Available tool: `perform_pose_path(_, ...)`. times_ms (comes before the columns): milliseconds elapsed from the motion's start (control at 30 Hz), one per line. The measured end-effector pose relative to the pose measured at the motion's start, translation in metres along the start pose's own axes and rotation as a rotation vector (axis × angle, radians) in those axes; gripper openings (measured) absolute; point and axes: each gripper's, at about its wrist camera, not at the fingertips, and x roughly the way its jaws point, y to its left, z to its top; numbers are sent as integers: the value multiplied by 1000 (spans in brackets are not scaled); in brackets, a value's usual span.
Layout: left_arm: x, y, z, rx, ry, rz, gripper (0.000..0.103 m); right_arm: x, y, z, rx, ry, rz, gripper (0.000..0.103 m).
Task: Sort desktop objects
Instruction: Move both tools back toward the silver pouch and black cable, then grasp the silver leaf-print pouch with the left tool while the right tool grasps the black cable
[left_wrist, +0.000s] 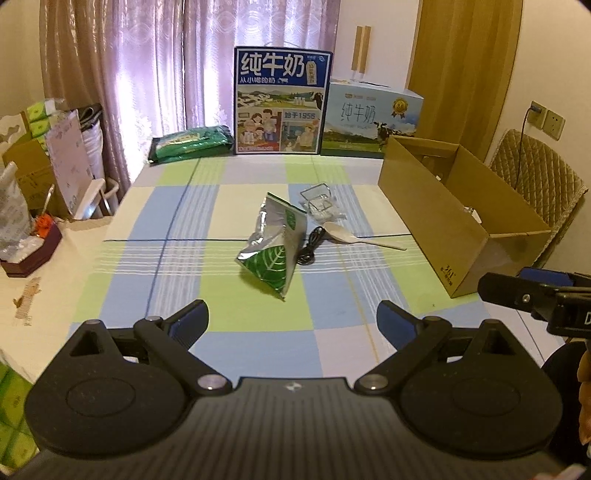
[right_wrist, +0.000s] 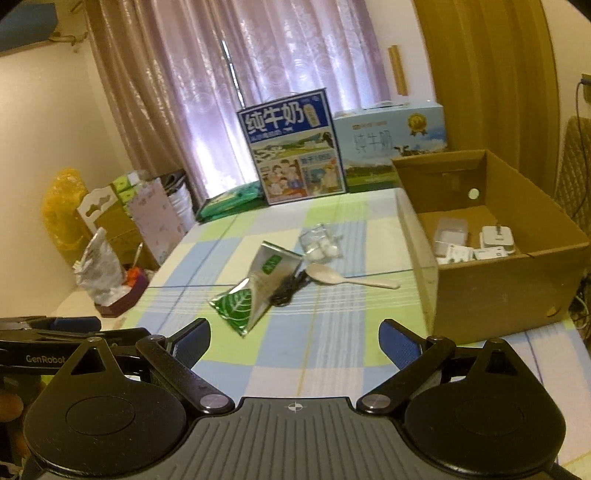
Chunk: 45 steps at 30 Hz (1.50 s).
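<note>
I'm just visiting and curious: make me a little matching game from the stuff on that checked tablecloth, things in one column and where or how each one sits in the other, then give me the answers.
Things:
1. foil snack bag
2. pale spoon
3. black cable
4. white chargers

Places or states:
A. inside the open cardboard box
B. coiled between the bag and the spoon
C. crumpled, with a green leaf print, in the middle of the tablecloth
D. lying flat, handle pointing toward the box

Pairs: 1-C, 2-D, 3-B, 4-A
</note>
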Motion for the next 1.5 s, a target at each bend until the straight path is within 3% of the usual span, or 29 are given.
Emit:
perform_pose_path(267,-9,4,4,1,-19,14,96,6,11,3,-27,7,26,95)
perform_pose_path(500,19,14,14,8,3,-20,95,29,13,14,-26,14,6,95)
perform_pose_path(700,67,35,28,27,31,-27,94,73,12,24,-34,31,-11,95)
perform_pose_path(967,141,59,44,23,80,-32,94,154,0,27,-36,116,-35,94)
perform_pose_path(1367,232,68,63,91,166,-134,93,236,-28,29,-29,211,-42,75)
perform_pose_path(1500,251,65,68,110,193,-162,83,252,-31,31,-13,228,-37,71)
